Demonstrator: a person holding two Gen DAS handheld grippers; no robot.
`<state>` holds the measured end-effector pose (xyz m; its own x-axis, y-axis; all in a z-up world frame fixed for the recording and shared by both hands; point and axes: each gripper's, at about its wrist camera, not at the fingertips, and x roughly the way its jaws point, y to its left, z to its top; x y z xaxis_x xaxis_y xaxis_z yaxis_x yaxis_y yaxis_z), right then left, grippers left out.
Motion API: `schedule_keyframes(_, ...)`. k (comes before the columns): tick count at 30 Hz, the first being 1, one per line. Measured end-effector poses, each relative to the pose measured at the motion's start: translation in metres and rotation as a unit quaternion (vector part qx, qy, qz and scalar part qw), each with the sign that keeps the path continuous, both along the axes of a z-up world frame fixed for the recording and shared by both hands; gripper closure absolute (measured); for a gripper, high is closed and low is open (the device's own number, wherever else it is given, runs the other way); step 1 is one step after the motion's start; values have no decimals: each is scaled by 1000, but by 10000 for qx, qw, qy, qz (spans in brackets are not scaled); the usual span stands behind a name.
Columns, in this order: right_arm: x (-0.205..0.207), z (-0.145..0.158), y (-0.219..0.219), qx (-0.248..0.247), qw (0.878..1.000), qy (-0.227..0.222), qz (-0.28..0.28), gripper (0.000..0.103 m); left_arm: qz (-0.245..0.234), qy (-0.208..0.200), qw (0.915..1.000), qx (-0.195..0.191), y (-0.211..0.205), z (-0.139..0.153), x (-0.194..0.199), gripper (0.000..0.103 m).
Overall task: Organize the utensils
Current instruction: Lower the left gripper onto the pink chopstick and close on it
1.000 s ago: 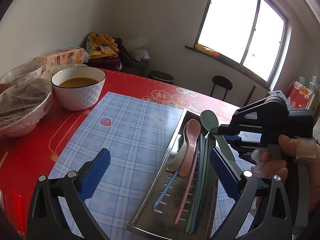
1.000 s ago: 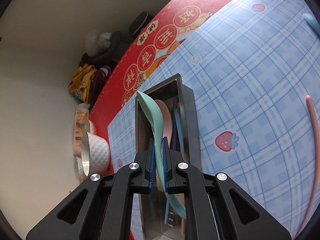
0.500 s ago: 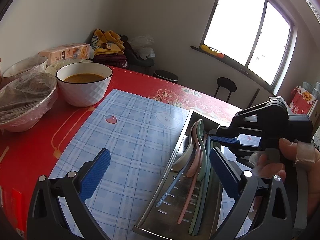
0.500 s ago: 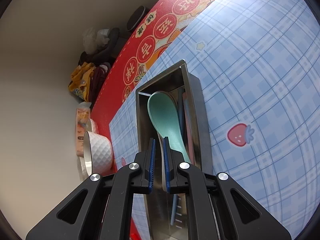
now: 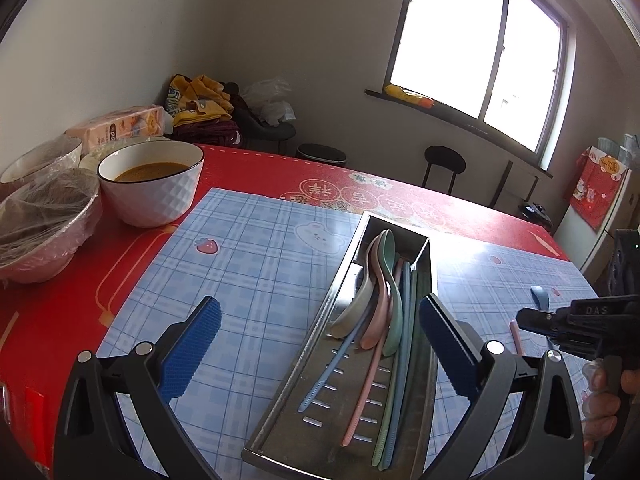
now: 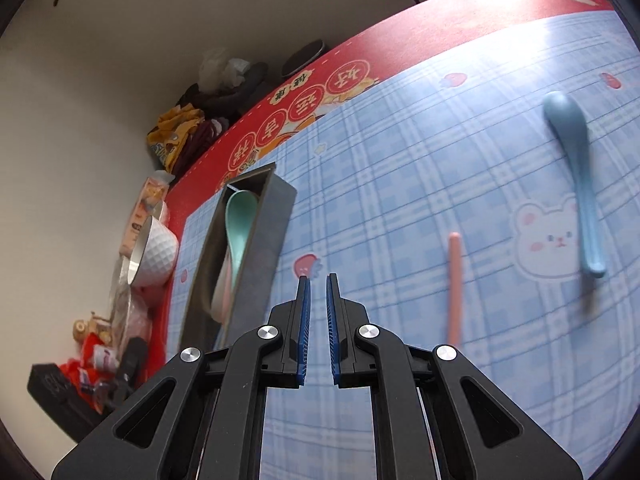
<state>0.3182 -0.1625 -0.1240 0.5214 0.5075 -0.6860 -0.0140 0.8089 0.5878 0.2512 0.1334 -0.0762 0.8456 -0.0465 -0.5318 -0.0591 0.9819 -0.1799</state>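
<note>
From my right wrist view I see the right claw (image 6: 317,280) nearly pressed together and empty beside the metal tray (image 6: 262,248), while only the left view shows its spoons (image 5: 378,300) between the spread left claw (image 5: 320,326); the pink stick's (image 6: 454,288) near end is blurred.

spoons (image 5: 387,276): 4 | chopsticks (image 5: 404,344): several | bowls (image 5: 154,188): 3 | tray (image 5: 312,384): 1
</note>
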Motion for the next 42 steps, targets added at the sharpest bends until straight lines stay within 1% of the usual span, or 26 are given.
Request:
schedule_keyframes(4,-30,0,-36,-676,9968,-412,59,94,-142,-24,9996,229,-23,6,-3,8)
schedule_keyframes(6,-42,0,-50,-983,9932,-615,88,94,-283,-75,9988,405,-43,11,-9,12)
schedule_keyframes(8,-50,1,-60,-1288,9884,-793,117,94,-547,-54,9974,473,-68,13,-14,12)
schedule_keyframes(10,-56,2,-68,-1614,9820,-971,152,94,-867,55,9950,487,-94,11,-15,14)
schedule_keyframes(13,-66,7,-76,-2076,9694,-1292,193,94,-1296,304,9897,533,-133,1,-11,21)
schedule_keyframes(15,-73,10,-82,-2265,9626,-1473,189,94,-1574,485,9848,551,-156,-7,-7,33)
schedule_keyframes(17,-75,9,-90,-2268,9621,-1508,115,94,-1796,653,9796,614,-177,-15,-3,38)
schedule_keyframes(21,-73,-1,-109,-2055,9692,-1351,-154,94,-2067,893,9712,784,-207,-30,4,44)
schedule_keyframes(22,-73,-2,-115,-1890,9730,-1310,-193,94,-2121,945,9691,832,-213,-33,6,45)
schedule_keyframes(23,-73,-1,-118,-1789,9742,-1353,-245,94,-2166,1000,9671,886,-217,-37,7,47)
schedule_keyframes(27,-72,-3,-119,-1638,9769,-1351,-224,94,-2219,1229,9611,1091,-230,-49,15,56)
schedule_keyframes(34,-74,-6,-123,-1414,9804,-1364,-161,94,-2218,1412,9553,1350,-238,-62,17,61)
schedule_keyframes(37,-75,-6,-123,-1368,9808,-1382,-151,94,-2214,1452,9541,1400,-240,-63,18,61)
schedule_keyframes(42,-76,-5,-122,-1326,9812,-1400,-111,94,-2200,1436,9544,1415,-241,-63,17,61)
